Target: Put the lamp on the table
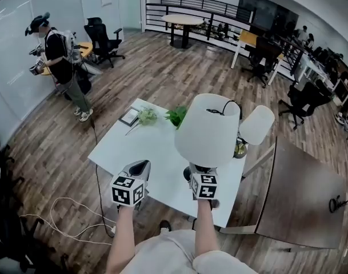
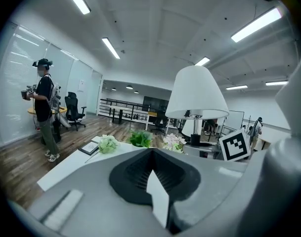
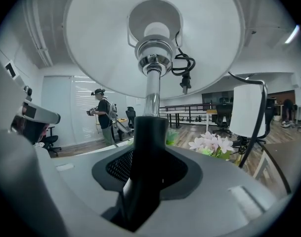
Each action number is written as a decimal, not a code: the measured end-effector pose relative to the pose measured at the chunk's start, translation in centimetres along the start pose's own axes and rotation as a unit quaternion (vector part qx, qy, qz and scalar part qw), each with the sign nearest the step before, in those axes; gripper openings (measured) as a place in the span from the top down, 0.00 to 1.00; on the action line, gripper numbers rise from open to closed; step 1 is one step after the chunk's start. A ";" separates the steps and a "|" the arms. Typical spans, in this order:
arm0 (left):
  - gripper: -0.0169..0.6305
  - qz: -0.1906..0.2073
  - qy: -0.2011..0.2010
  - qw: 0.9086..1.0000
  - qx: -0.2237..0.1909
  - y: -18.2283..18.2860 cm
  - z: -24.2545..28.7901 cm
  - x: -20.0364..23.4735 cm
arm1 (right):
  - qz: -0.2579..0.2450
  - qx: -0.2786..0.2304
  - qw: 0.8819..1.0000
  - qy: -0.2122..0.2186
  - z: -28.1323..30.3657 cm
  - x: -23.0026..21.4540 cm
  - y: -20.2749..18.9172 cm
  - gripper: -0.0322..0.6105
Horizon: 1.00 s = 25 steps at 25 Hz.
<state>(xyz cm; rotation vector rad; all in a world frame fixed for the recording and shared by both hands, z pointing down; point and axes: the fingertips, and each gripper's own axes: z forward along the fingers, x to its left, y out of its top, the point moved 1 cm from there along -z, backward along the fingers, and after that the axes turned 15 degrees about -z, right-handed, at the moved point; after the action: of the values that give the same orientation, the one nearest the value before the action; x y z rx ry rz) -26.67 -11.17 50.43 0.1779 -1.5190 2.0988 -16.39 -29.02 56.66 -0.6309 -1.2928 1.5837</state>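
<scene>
The lamp has a white cone shade (image 1: 208, 130) on a chrome pole with a black stem (image 3: 143, 152). My right gripper (image 1: 199, 173) is shut on that black stem and holds the lamp upright in the air over the near edge of the white table (image 1: 154, 150). In the right gripper view the shade (image 3: 150, 33) fills the top, with its cord bundle hanging beside the pole. My left gripper (image 1: 138, 167) hovers to the left of the lamp, jaws together with nothing in them. In the left gripper view the lamp (image 2: 196, 94) stands to the right.
On the table are a second white lamp (image 1: 256, 124), green and pale plants (image 1: 176, 116), and a framed picture (image 1: 129, 116). A brown table (image 1: 302, 196) stands at the right. A person (image 1: 62, 61) stands at the far left. Cables (image 1: 65, 216) lie on the floor.
</scene>
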 end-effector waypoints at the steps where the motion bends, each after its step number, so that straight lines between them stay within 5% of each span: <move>1: 0.97 0.008 0.005 1.000 0.000 0.7 -0.1 0.5 | 0.000 -0.002 1.000 -0.001 0.4 -0.2 0.4 0.69; 9: 0.97 0.002 0.061 0.998 -0.004 2.9 -1.1 5.7 | 0.016 -0.003 1.000 0.016 3.9 2.0 1.1 0.69; 25: 0.97 0.009 -0.049 0.998 0.046 -1.3 6.6 -0.1 | 0.021 0.040 0.999 -0.017 4.4 1.7 -4.2 0.69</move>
<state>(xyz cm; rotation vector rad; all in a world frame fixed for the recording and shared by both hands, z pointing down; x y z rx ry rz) -27.25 -16.94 53.80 0.3054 -1.4847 2.2043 -19.32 -29.52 62.27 -0.5872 -1.2424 1.6790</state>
